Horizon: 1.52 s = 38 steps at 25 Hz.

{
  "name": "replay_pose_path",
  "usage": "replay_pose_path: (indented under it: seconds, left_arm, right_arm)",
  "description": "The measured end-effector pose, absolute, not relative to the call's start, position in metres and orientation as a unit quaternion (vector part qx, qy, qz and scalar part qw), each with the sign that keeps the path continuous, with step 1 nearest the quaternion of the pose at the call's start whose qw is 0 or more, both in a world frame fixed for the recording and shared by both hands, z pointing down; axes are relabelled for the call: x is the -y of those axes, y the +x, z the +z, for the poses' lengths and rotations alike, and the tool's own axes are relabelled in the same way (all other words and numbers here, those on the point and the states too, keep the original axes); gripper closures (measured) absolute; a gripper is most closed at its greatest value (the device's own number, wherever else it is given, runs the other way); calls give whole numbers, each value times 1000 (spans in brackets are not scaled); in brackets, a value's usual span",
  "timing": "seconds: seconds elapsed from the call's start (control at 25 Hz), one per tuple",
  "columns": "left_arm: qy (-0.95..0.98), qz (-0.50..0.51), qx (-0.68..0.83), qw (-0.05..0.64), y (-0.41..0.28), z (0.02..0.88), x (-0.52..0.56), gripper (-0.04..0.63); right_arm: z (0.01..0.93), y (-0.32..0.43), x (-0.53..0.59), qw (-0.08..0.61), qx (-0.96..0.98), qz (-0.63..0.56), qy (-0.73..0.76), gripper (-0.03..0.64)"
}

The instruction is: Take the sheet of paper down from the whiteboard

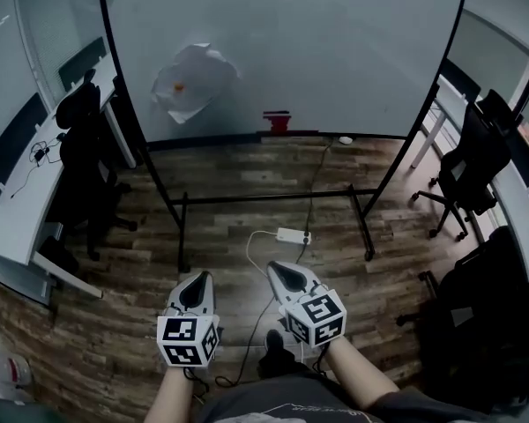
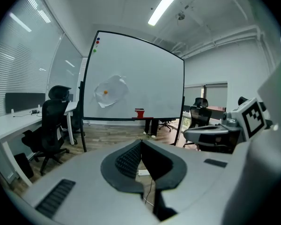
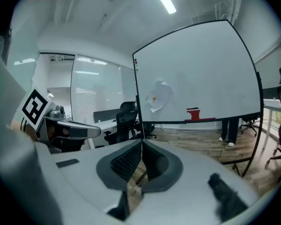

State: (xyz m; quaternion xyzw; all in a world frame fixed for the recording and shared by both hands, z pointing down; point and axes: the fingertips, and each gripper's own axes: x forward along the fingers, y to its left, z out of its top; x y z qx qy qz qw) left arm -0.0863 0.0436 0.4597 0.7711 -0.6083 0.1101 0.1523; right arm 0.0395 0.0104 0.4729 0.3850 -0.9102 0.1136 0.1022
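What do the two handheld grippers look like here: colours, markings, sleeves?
The left gripper and right gripper match: pale grey tapering shells with dark grey ribbed pads lining the jaws. Each carries a white cube with black square markers at its rear. The forearms behind them are bare; no sleeves show.

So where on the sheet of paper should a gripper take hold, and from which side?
The sheet of paper looks pinned by one orange magnet left of its centre, and its crumpled right edge seems to stand off the whiteboard. Probably pinch that edge, coming in from the right.
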Motion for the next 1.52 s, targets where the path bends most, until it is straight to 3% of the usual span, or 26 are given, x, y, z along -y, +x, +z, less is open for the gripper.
replay_pose_path:
  seconds: [0.52, 1.0, 1.52]
  left_arm:
    - [735, 113, 656, 129, -74, 444, 47, 580]
    - [713, 119, 680, 123, -103, 444, 79, 580]
    - [739, 91, 658, 115, -166, 433, 210, 580]
  right_arm:
    - [466, 84, 107, 84, 915, 128, 373, 594]
    - [486, 58, 148, 95, 920, 150, 349, 594]
    - [476, 12, 258, 90, 905, 137, 393, 594]
